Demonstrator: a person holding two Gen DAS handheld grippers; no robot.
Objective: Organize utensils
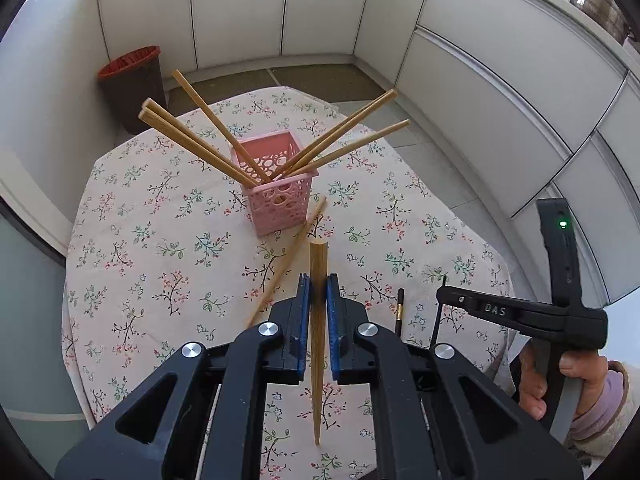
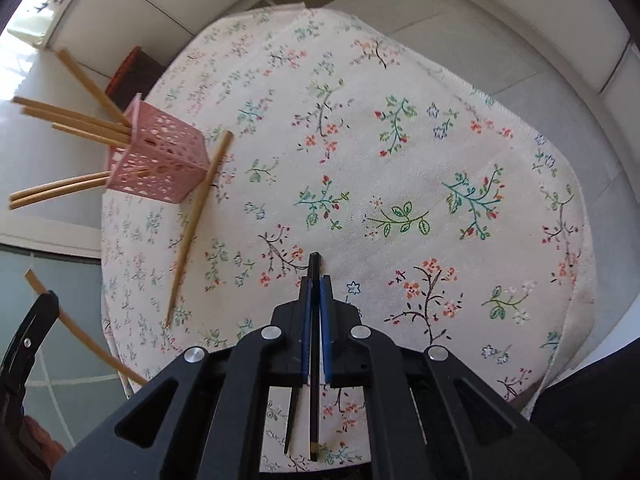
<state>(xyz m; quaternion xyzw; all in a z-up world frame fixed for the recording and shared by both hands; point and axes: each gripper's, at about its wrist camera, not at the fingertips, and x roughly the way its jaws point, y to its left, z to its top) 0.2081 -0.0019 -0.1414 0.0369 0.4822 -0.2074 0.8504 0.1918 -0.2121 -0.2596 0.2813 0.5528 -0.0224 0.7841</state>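
A pink perforated basket (image 1: 278,184) stands on the floral tablecloth (image 1: 160,240) with several wooden chopsticks (image 1: 192,140) leaning out of it. It also shows in the right wrist view (image 2: 160,160). My left gripper (image 1: 318,292) is shut on a wooden chopstick (image 1: 319,340), held above the table near the basket. Another wooden chopstick (image 1: 288,260) lies on the cloth beside the basket. My right gripper (image 2: 315,292) is shut on a black chopstick (image 2: 315,360). A second black chopstick (image 2: 292,420) lies on the cloth under it.
A dark bin with a red liner (image 1: 134,88) stands on the floor behind the table. White cabinets (image 1: 500,100) curve around the right side. The right gripper's black body (image 1: 520,312) and the hand holding it show in the left wrist view.
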